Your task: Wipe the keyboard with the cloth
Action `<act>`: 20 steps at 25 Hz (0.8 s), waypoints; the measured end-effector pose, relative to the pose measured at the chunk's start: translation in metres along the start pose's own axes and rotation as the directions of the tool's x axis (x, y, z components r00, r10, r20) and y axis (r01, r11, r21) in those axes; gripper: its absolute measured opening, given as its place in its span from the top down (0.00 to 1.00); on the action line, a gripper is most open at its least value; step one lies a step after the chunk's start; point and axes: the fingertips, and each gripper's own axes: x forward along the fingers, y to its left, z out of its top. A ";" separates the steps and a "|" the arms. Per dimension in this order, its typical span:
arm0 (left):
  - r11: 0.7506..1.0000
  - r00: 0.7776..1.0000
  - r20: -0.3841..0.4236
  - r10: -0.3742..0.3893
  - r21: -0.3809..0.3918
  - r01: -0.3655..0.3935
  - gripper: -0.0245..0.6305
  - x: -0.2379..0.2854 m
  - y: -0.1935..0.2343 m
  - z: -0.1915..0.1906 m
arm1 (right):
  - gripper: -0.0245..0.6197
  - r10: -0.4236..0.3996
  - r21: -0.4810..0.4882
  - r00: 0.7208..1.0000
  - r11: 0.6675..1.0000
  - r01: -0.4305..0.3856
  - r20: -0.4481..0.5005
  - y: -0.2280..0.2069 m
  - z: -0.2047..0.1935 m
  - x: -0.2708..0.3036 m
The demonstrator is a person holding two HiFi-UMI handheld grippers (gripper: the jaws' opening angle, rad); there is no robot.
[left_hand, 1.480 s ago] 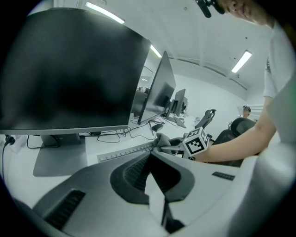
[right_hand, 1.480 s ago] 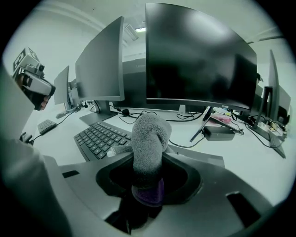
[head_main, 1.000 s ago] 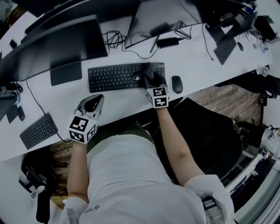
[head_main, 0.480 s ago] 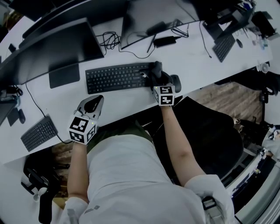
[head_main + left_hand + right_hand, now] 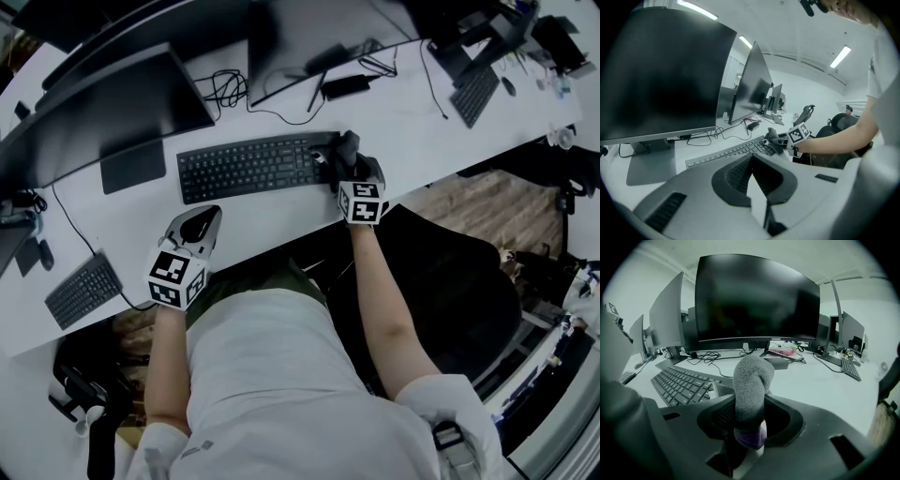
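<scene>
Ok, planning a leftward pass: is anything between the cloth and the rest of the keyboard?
Nothing visible. The cloth, held in the right gripper, is at the right end of the keyboard, which otherwise lies bare.

Bare desk point(image 5: 403, 131) to the right of the keyboard point(image 5: 248, 167) and the strip along the front edge before it are open for passing. Behind the keyboard, a monitor base point(image 5: 133, 167), cables point(image 5: 230, 89) and a power brick point(image 5: 345, 87) crowd the back edge under overhanging monitors point(image 5: 103, 103). A second keyboard point(image 5: 82, 290) takes up the front left.
</scene>
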 end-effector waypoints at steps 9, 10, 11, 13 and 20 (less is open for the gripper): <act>1.000 1.000 0.003 -0.003 0.002 0.003 0.96 0.001 -0.003 0.002 | 0.71 -0.010 -0.004 1.000 1.000 0.010 -0.015 0.001 -0.010 -0.008; 1.000 1.000 0.004 -0.005 0.001 0.005 0.96 0.001 -0.003 0.002 | 0.71 -0.011 -0.005 1.000 1.000 0.011 -0.018 0.002 -0.012 -0.010; 1.000 1.000 0.003 -0.007 0.001 0.007 0.96 0.002 -0.004 0.001 | 0.71 -0.011 -0.006 1.000 1.000 0.011 -0.020 0.003 -0.013 -0.011; 1.000 1.000 0.001 -0.012 0.001 0.012 0.96 0.003 -0.005 0.001 | 0.72 -0.012 -0.010 1.000 1.000 0.012 -0.024 0.006 -0.016 -0.013; 0.999 0.999 0.001 -0.036 0.001 0.036 0.96 0.007 -0.006 0.005 | 0.72 -0.011 -0.038 0.999 0.999 0.009 -0.042 0.020 -0.020 -0.017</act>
